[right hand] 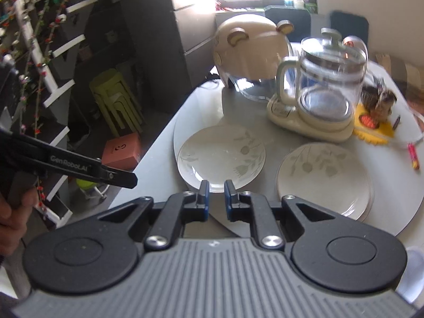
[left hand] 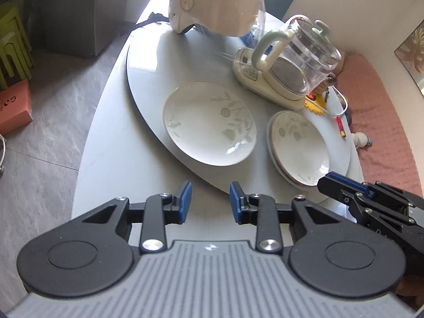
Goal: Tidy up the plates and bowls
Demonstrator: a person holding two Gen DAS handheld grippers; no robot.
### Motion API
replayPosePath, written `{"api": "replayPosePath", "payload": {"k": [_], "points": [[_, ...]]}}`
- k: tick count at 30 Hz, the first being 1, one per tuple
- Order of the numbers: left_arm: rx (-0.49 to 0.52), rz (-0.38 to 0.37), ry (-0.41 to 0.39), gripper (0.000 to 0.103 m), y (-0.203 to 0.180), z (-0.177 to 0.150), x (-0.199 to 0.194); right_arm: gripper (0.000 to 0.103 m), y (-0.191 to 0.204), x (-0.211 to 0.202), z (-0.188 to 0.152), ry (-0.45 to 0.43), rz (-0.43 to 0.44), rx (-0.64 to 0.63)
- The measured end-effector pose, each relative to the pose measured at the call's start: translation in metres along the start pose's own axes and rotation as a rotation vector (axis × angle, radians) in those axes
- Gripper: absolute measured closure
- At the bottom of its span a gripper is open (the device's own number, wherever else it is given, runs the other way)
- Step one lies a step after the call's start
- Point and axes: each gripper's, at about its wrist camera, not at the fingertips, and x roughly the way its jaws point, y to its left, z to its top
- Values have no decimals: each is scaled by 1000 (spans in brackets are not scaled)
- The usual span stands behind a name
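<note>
A single white plate with a leaf pattern (left hand: 209, 123) lies on the grey turntable (left hand: 148, 63); it also shows in the right wrist view (right hand: 221, 155). A short stack of like plates (left hand: 298, 145) lies to its right, also in the right wrist view (right hand: 324, 177). My left gripper (left hand: 210, 202) is open and empty, above the table just in front of the single plate. My right gripper (right hand: 214, 198) is open by a narrow gap and empty, just before the single plate's near rim. It shows at the stack's near edge in the left wrist view (left hand: 334, 184).
A cream helmet with a clear visor (left hand: 212, 2) and a glass kettle on a cream base (left hand: 291, 58) stand behind the plates. A yellow mat with small items (right hand: 373, 127) and a red pen (right hand: 413, 156) lie right. Green stools (right hand: 114, 100) and an orange box (right hand: 122, 149) stand on the floor left.
</note>
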Motion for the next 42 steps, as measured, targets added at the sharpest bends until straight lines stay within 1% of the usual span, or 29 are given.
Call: {"api": "replayPosePath", "payload": {"k": [2, 4, 6, 10, 11, 13, 14, 15, 17, 19, 24, 30, 35, 38, 39, 40, 41, 42], "points": [[5, -5, 9, 68, 12, 6, 8, 88, 3, 12, 0, 13, -19, 41], [6, -10, 6, 68, 24, 12, 15, 88, 6, 22, 1, 23, -30, 56], [53, 19, 7, 68, 30, 19, 24, 88, 7, 32, 2, 37, -49, 83], [105, 18, -11, 68, 41, 35, 35, 87, 5, 47, 6, 58, -54, 129], [121, 8, -15, 68, 42, 40, 38, 87, 2, 54, 9, 66, -55, 156], [153, 6, -9, 68, 43, 48, 48, 81, -1, 64, 13, 89, -68, 182], [163, 3, -6, 67, 43, 53, 54, 75, -3, 67, 15, 98, -78, 189], [169, -2, -1, 63, 44, 57, 61, 67, -5, 71, 17, 102, -88, 198], [161, -8, 13, 45, 47, 65, 77, 60, -9, 77, 22, 101, -105, 224], [164, 2, 22, 43, 49, 72, 92, 60, -14, 80, 25, 99, -119, 259], [191, -5, 29, 43, 50, 91, 123, 60, -25, 100, 25, 130, -138, 282], [196, -17, 70, 43, 54, 110, 156, 61, -42, 128, 23, 158, -111, 353], [239, -19, 98, 44, 53, 121, 178, 61, -55, 145, 21, 162, -109, 415], [219, -28, 119, 45, 55, 129, 190, 61, -63, 152, 20, 171, -104, 448], [204, -28, 114, 45, 57, 132, 193, 64, -65, 153, 20, 166, -88, 454], [195, -27, 111, 47, 59, 135, 197, 65, -66, 154, 21, 166, -94, 444], [197, -28, 119, 53, 60, 138, 201, 64, -67, 156, 23, 168, -102, 435], [200, -25, 127, 56, 60, 141, 205, 65, -68, 157, 23, 170, -100, 440]]}}
